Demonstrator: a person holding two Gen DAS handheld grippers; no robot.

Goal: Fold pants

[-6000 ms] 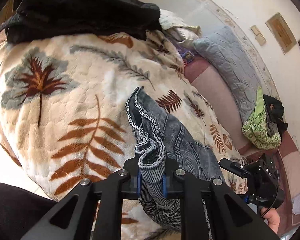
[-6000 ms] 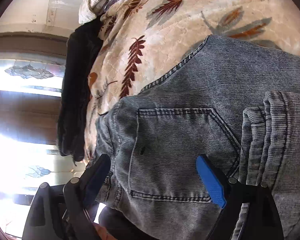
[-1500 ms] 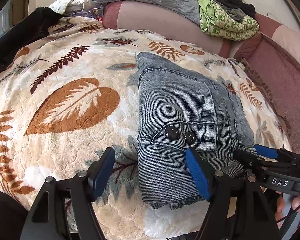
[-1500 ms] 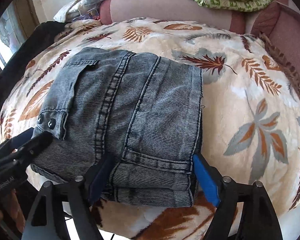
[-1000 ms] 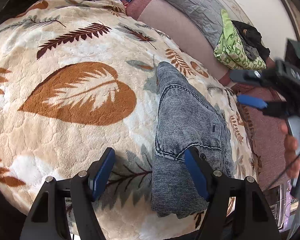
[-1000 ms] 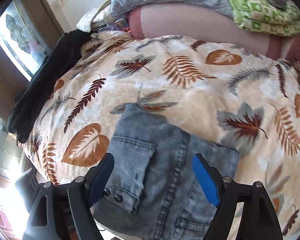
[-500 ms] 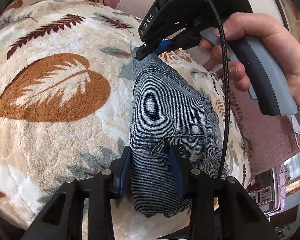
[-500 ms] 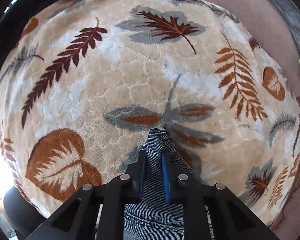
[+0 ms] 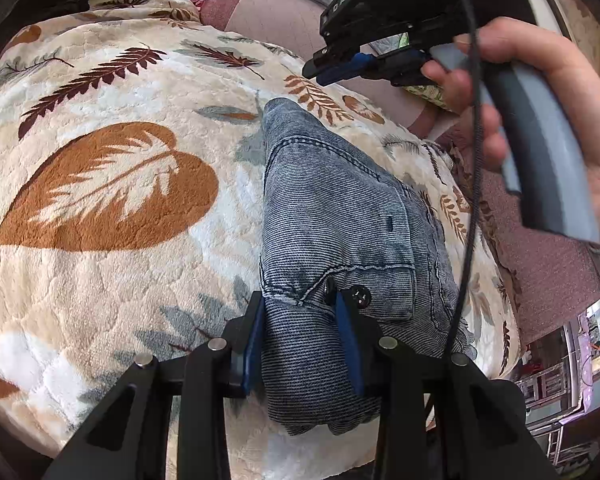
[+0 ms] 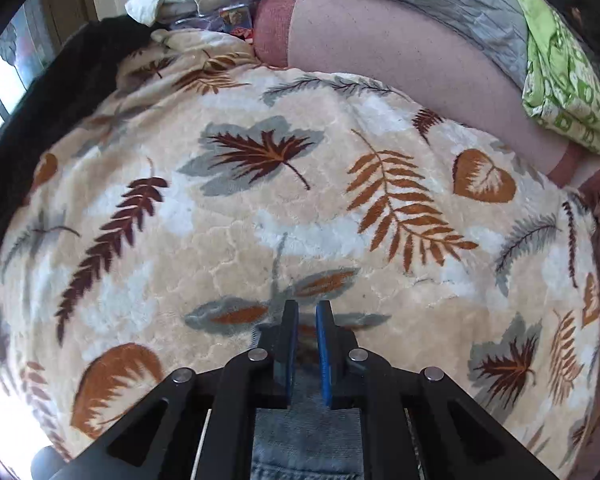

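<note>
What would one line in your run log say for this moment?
left gripper: shut on folded jeans | right gripper: nearly shut, above jeans' far end, holding nothing | jeans: on leaf-print blanket

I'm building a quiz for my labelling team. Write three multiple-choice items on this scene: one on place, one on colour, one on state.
1. Where do the folded jeans lie?
A. on the leaf-print blanket
B. on a chair
C. on the floor

2. What colour are the left tongs' pads?
A. red
B. blue
C. white

3. What are the left tongs doing?
A. hanging wide open
B. lying on the blanket
C. clamped on the jeans' near end

Answers: 1 A, blanket shows all around the denim; 2 B, both pads are blue; 3 C, denim fills the gap between the pads.
</note>
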